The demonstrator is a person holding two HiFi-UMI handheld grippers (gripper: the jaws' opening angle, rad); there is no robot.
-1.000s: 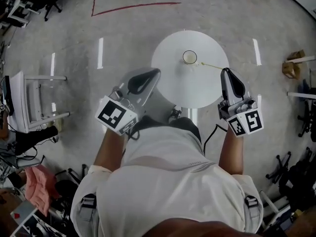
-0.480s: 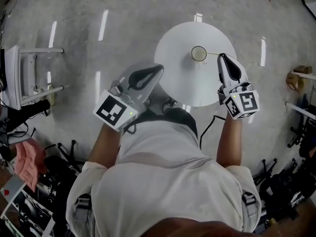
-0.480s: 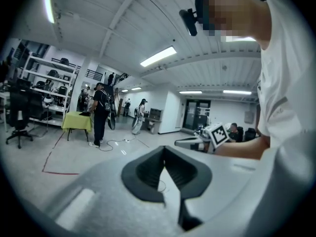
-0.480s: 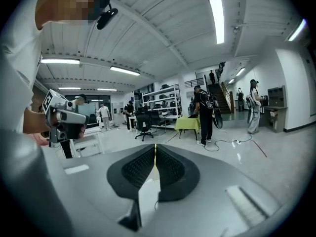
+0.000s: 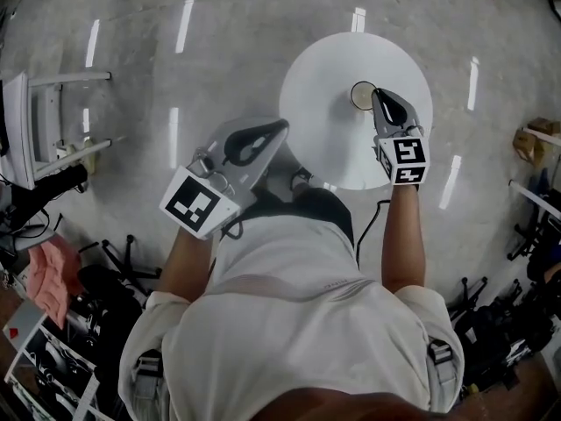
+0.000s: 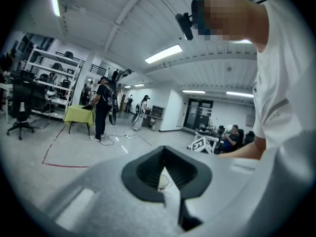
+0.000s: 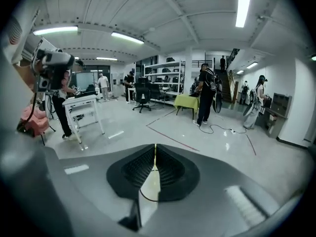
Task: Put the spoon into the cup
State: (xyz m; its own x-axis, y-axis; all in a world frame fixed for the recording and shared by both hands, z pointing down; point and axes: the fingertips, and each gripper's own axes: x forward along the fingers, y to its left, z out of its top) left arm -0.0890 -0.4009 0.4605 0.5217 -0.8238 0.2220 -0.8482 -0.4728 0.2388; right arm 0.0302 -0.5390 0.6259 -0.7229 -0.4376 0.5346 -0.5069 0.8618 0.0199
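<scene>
My right gripper (image 5: 379, 97) is over the round white table (image 5: 324, 139) in the upper right of the head view. Its jaws are closed to a slit, and its tip is just beside the cup (image 5: 358, 96). The thin yellow spoon (image 7: 155, 156) shows in that slit; whether it is pinched I cannot tell. My left gripper (image 5: 277, 131), at centre left, is closed and empty.

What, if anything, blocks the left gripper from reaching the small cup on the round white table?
Probably nothing, so yes. Only bare top of the round white table lies between the left gripper, near its left edge, and the small round cup. The right gripper sits beyond the cup.
</scene>
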